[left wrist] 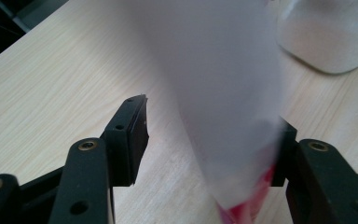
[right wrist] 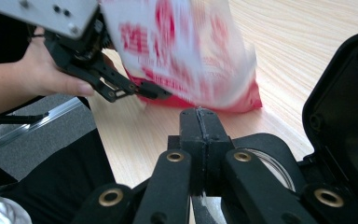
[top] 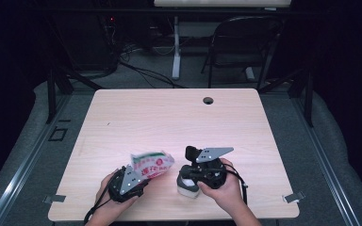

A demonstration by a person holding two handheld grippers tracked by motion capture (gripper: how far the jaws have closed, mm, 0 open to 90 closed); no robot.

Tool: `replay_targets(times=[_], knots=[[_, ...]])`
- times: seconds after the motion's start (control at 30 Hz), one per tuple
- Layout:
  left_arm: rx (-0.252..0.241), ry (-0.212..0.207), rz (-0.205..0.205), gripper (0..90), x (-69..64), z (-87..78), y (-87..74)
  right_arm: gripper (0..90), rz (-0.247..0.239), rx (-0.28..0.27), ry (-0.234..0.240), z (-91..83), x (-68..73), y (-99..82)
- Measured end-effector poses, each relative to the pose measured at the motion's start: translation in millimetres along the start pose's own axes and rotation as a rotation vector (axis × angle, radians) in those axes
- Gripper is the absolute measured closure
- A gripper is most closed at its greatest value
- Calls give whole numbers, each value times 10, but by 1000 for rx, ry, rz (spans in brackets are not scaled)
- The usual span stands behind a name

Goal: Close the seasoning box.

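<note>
A white snack bag (top: 152,164) with red print and a green stripe is tilted above the table's front, near my left gripper (top: 143,179). In the left gripper view the blurred bag (left wrist: 223,93) hangs between the wide-apart jaws of my left gripper (left wrist: 209,123). It leans on the right-hand jaw and stands clear of the left fingertip (left wrist: 133,126). My right gripper (top: 186,175) lies over a white container (top: 187,189) with a raised black lid (top: 192,153). In its own view my right gripper (right wrist: 199,120) has its jaws pressed together with nothing visible between them, facing the bag (right wrist: 186,51) and the left gripper (right wrist: 161,92).
The light wooden table (top: 169,117) has a cable hole (top: 208,100) near its far edge. A folding chair (top: 242,42) and a desk leg (top: 176,47) stand beyond it. The container's round rim (right wrist: 268,163) and open black lid (right wrist: 345,116) sit right of my right jaws.
</note>
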State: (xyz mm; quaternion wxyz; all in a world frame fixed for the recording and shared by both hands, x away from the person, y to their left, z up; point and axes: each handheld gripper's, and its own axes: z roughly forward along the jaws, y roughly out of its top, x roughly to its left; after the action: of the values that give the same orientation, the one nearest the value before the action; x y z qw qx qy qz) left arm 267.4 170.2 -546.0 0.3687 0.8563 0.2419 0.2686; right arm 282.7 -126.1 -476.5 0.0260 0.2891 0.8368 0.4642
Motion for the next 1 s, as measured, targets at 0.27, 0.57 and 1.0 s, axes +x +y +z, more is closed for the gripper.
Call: replay_targets(times=[0.27, 0.57, 1.0], knots=[[-33, -13, -48, 668, 41, -36, -62, 892, 1, -2, -2, 3, 0, -5], [-67, -12, -138, 853, 141, -23, -147, 866, 9, -7, -5, -14, -19, -18], [-98, 72, -264, 900, 435, -161, -278, 834, 16, -23, -17, -80, -47, -35]])
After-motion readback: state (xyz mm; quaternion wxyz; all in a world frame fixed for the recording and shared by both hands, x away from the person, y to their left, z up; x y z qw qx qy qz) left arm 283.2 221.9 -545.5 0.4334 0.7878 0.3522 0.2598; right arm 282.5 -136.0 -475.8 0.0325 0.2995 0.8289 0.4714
